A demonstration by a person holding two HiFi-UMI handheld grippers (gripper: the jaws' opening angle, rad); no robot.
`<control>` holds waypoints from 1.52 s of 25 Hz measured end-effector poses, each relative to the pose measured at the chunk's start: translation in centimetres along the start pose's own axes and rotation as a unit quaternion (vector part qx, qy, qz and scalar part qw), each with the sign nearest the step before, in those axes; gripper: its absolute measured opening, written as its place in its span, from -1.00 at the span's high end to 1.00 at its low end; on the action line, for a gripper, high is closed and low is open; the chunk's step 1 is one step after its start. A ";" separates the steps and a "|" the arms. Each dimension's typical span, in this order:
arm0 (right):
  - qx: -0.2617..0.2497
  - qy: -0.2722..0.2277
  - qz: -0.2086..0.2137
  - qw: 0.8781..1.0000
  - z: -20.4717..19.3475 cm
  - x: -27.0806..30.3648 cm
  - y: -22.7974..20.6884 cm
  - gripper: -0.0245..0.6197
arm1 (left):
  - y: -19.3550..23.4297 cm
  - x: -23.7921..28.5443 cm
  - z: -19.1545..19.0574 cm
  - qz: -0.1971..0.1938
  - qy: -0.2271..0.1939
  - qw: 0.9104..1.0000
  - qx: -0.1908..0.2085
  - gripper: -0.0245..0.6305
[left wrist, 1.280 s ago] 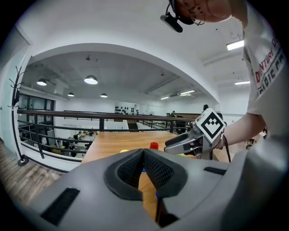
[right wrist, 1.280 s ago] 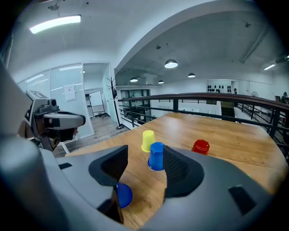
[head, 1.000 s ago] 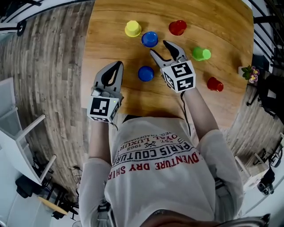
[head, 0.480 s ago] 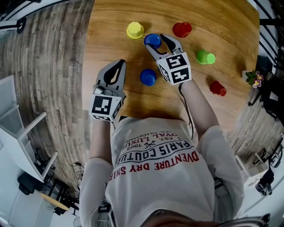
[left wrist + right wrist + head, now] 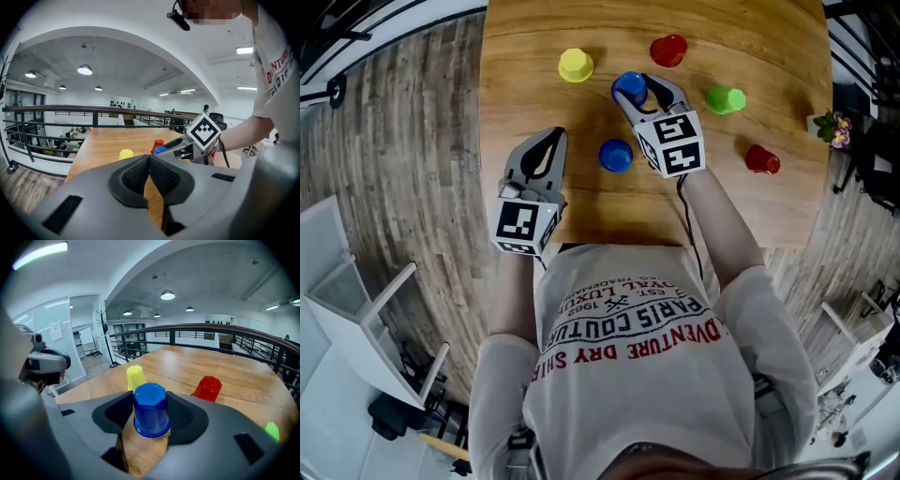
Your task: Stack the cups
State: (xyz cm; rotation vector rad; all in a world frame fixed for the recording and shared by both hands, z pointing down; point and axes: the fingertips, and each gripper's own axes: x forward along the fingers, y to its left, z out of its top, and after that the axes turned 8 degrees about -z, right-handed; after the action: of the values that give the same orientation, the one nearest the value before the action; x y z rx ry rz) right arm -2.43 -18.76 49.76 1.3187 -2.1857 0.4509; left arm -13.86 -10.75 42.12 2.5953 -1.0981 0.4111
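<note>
1. Wooden table [image 5: 769, 202]: pale plank top that carries all six cups.

2. Person, in a white printed shirt [image 5: 628, 375]: stands at the near edge, one gripper in each hand.

3. Left gripper [image 5: 551, 136]: held over the near left part of the table, well apart from every cup. In the left gripper view [image 5: 149, 158] its ribbed pads meet at the tips, with nothing between them.

4. Right gripper [image 5: 639, 89]: reached out to mid-table. Its jaws have just been closing and now stand one on each flank of the blue cup [image 5: 628, 84]. In the right gripper view [image 5: 150, 401] both pads lie against the cup's sides.

5. Blue cup, held item [image 5: 151, 411]: mouth down, rim resting on the wood, flat base up, centred between the pads.

6. Second blue cup [image 5: 616, 155]: nearer the person, just left of the right gripper's marker cube and between the two grippers. Nothing touches it.

7. Yellow cup [image 5: 575, 65]: beyond and left of the held cup, and near it.

8. Red cup [image 5: 668, 49]: beyond and right of the held cup.

9. Green cup [image 5: 726, 98]: right of the right gripper and apart from it.

10. Second red cup [image 5: 762, 159]: near the right edge, well apart from the others.

11. Small sprig of flowers [image 5: 830, 127]: at the table's right rim.
</note>
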 end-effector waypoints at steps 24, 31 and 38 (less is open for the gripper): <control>0.090 0.021 -0.109 0.990 -11.1 -10.9 1.4 0.19 | -6.4 -1.5 -2.3 -0.129 0.011 0.991 0.041 0.88; 0.081 0.029 -0.114 0.990 -11.8 -11.0 2.9 0.19 | -6.3 -2.4 -2.8 -0.130 0.010 0.991 0.037 0.88; 0.090 0.022 -0.107 0.990 -11.3 -11.4 3.2 0.13 | -5.9 -2.9 -2.7 -0.127 0.007 0.991 0.037 0.88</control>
State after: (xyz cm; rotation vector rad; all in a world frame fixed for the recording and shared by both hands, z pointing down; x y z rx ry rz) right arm 2.08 -3.16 51.85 1.6045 -1.9769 0.5967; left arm -11.92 -3.94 42.60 2.7454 -0.7457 0.4162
